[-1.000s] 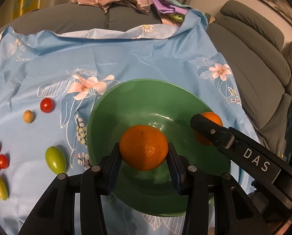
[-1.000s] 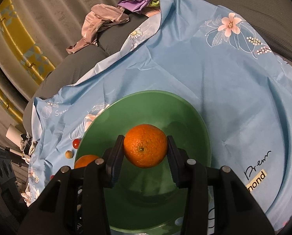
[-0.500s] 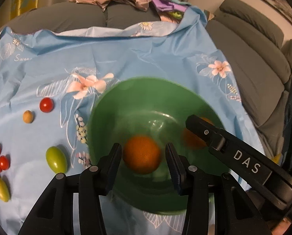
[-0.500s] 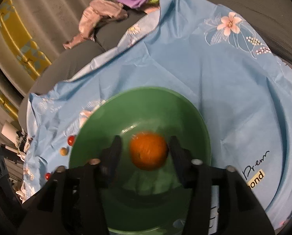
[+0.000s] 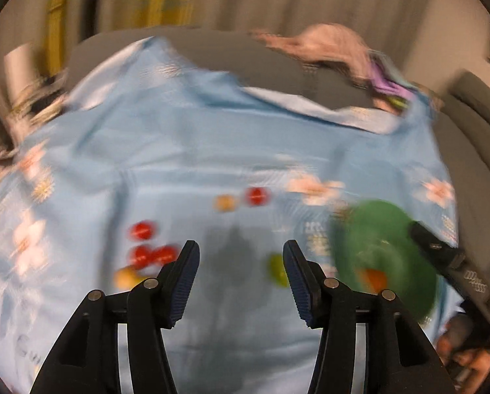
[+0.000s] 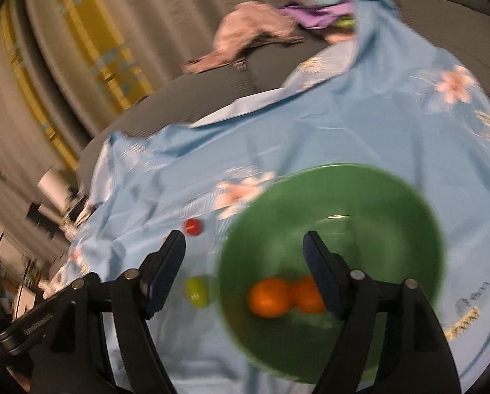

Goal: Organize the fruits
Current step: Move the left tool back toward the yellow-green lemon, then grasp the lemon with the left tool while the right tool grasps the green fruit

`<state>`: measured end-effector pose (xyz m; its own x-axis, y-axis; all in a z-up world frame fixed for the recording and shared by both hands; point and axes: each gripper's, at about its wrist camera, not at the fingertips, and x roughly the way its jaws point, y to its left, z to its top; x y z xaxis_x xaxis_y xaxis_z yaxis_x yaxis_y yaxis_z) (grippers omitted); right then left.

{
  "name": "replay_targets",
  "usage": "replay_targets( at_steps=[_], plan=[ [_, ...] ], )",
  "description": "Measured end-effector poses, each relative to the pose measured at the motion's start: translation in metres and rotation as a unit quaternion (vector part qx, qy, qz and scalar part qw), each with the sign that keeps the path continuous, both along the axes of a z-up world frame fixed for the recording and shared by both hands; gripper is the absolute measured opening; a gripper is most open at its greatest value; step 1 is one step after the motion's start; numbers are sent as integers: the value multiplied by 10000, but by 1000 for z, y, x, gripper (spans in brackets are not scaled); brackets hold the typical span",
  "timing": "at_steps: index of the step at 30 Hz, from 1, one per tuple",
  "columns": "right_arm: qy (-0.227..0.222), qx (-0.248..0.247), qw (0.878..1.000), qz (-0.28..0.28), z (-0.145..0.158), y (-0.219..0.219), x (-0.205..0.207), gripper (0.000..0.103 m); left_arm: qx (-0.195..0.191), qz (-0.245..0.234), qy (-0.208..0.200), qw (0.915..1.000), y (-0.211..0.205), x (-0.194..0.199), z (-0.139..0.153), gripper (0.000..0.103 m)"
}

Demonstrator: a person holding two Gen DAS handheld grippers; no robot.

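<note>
Oranges (image 6: pixel 271 297) blur together in the green bowl (image 6: pixel 409 197).

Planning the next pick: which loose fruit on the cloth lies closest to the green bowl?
The green oval fruit, just beside the bowl's rim; the red tomato lies farther off.

Your left gripper (image 5: pixel 241 256) has just been opening, its jaws wide with nothing between them, only blue floral cloth (image 5: pixel 185 151) below; the view is blurred; at ten o'clock of the gripper lie three red cherry tomatoes (image 5: pixel 142 230), with a yellowish fruit (image 5: pixel 125 278) beside them; at twelve o'clock sit a small tan fruit (image 5: pixel 225 203) and another red tomato (image 5: pixel 256 196); at three o'clock a green fruit (image 5: pixel 278 271), then the green bowl (image 5: pixel 386 226) holding an orange (image 5: pixel 374 279); your right gripper's finger (image 5: pixel 436 246) reaches over its rim.
</note>
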<state>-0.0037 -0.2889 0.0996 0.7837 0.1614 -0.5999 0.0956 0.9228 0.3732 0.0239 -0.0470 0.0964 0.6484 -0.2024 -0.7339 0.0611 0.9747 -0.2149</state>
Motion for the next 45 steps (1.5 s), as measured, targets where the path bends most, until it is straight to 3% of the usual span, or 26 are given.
replay_targets(
  at_steps=[2, 6, 9, 14, 19, 29, 35, 39, 42, 45],
  plan=[
    [-13, -28, 9995, 320, 1, 18, 5, 75, 46, 346, 119, 9993, 22, 1, -12, 52],
    [168, -233, 9947, 990, -7, 65, 22, 72, 64, 562, 501, 9971, 42, 8, -35, 52],
    [524, -514, 9896, 1234, -23, 94, 35, 61, 132, 707, 649, 9953, 48, 12, -46, 52],
    [1034, -1150, 9803, 1228, -48, 120, 54, 57, 200, 816, 1017, 9913, 54, 14, -66, 52],
    [1212, -1660, 9723, 1111, -57, 125, 62, 53, 323, 854, 1168, 9890, 53, 15, -76, 52],
    [1572, -1913, 9626, 1101, -78, 130, 72, 53, 153, 917, 1552, 9835, 56, 22, -97, 44],
    [1814, -1811, 9603, 1102, -93, 127, 79, 53, -9, 1080, 1407, 9841, 58, 21, -98, 36],
    [1819, -1838, 9597, 1098, -96, 126, 80, 46, 36, 1055, 1348, 9852, 56, 22, -98, 35],
    [1741, -1832, 9615, 1077, -96, 124, 80, 34, 31, 1068, 1346, 9851, 56, 23, -98, 35],
    [1707, -1727, 9638, 1098, -96, 122, 80, 35, 10, 1031, 1318, 9859, 55, 24, -96, 35]
  ],
)
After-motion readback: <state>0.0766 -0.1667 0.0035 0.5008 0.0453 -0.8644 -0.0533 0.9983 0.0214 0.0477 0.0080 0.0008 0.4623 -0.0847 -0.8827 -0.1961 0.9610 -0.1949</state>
